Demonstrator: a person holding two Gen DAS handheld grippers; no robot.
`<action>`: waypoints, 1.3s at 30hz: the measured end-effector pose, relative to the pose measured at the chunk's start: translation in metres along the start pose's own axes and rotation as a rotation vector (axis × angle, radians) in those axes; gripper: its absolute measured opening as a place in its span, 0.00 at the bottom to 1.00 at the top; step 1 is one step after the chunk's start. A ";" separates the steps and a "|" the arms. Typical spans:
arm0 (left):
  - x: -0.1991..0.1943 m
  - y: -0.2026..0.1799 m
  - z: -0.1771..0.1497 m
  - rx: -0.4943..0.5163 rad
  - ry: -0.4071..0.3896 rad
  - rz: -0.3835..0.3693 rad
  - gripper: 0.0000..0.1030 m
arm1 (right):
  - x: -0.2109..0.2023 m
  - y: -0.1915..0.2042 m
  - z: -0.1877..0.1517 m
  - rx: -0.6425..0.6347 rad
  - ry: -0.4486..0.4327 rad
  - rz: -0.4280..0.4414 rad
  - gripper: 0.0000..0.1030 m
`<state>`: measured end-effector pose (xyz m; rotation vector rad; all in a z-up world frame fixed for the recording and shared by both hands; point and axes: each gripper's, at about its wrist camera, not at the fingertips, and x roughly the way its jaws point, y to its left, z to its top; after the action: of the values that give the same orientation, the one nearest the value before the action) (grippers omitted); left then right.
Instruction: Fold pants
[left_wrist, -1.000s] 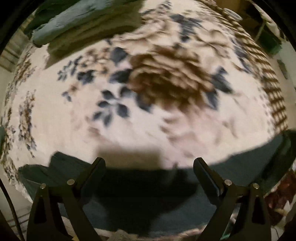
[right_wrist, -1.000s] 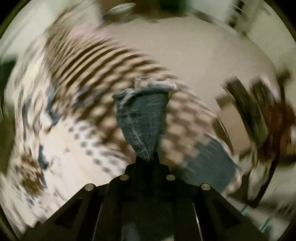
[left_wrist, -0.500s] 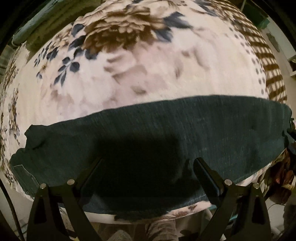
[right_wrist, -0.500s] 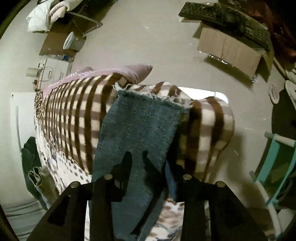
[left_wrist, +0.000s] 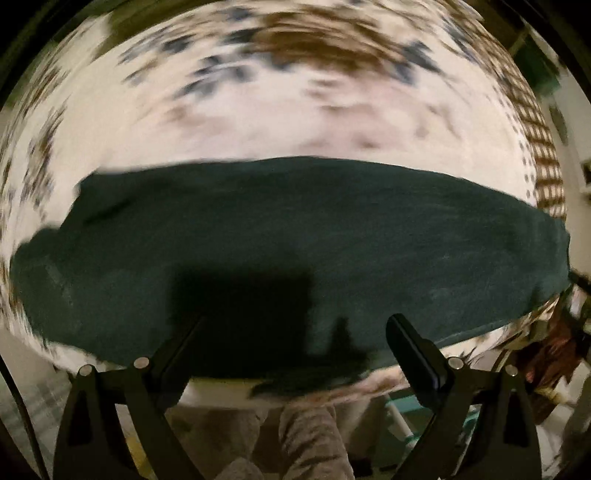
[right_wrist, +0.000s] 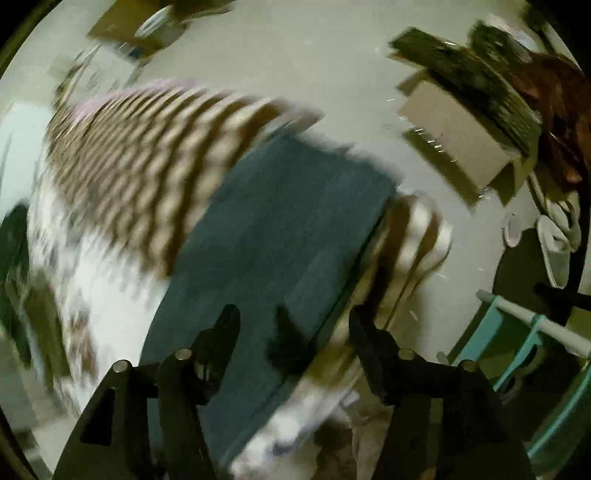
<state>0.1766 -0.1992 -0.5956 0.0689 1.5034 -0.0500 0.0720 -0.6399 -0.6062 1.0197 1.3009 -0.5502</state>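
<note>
Bed blanket (left_wrist: 295, 122), cream with brown and blue flowers and a brown checked border, covers the whole work surface; both views blurred. Dark denim pants (left_wrist: 295, 236) lie flat on the blanket's near edge as one long band, apparently legs laid together, one end reaching the checked border corner (right_wrist: 140, 155), where the leg end (right_wrist: 280, 221) sits close to the drop-off. Judged step: long fold appears done, next is folding end to end. To do it well, take both layers at the leg end together, pinch deep rather than at the fringe, lift clear of the blanket so the pile does not drag, and lay the end square on the far end of the band. Right gripper (right_wrist: 291, 325) hovers over the leg end, jaws apart, a moderate gap, nothing between them; contact with cloth cannot be told. Left gripper (left_wrist: 295, 325) hangs above the band's near edge, jaws spread wide, empty, apparently not touching.
</note>
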 end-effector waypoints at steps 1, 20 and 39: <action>-0.005 0.013 -0.001 -0.023 -0.004 -0.003 0.94 | 0.002 0.015 -0.018 -0.033 0.039 0.014 0.62; 0.051 0.427 -0.092 -0.963 -0.029 -0.110 0.63 | 0.144 0.174 -0.254 -0.105 0.315 -0.145 0.41; 0.060 0.435 -0.084 -0.940 -0.037 -0.117 0.56 | 0.141 0.180 -0.251 0.042 0.249 -0.107 0.26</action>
<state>0.1297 0.2415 -0.6543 -0.7680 1.3642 0.5560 0.1222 -0.3107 -0.6731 1.0835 1.5762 -0.5457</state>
